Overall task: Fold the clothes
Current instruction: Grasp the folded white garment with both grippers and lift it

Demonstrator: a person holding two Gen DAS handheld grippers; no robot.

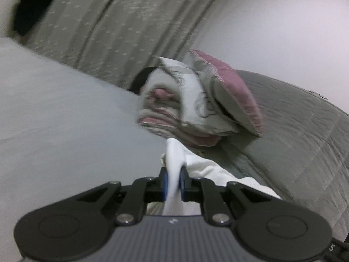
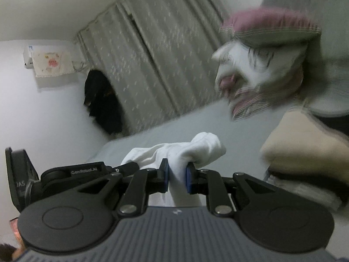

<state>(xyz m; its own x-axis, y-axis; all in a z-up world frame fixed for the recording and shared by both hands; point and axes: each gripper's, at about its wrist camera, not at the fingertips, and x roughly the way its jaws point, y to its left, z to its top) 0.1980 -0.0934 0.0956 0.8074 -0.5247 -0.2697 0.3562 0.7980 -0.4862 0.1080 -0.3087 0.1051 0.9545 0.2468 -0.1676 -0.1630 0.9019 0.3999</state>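
The left gripper point(image 1: 173, 182) is pinching a white garment point(image 1: 174, 152), its blue-padded fingers point(image 1: 165, 183) pressing the cloth from both sides. A bunched fold is standing up just beyond the fingertips, and more of the fabric is trailing off to the right of the fingers onto a grey quilt point(image 1: 294, 135).

The right gripper point(image 2: 177, 178) is likewise clamping the garment point(image 2: 192, 150) between its blue pads point(image 2: 189, 180), with a rolled wad of cloth bulging just ahead of the fingertips and spilling to their left, where the other gripper point(image 2: 87, 172) is showing.

Well ahead of both sets of fingers, a heap of pillows point(image 1: 196, 100), pink, grey and white, is lying on the bed point(image 1: 54, 120). Behind them a patterned grey curtain point(image 1: 113, 28) is hanging. To the right of the right fingers, folded beige and dark fabrics point(image 2: 305, 152) are lying stacked, blurred.
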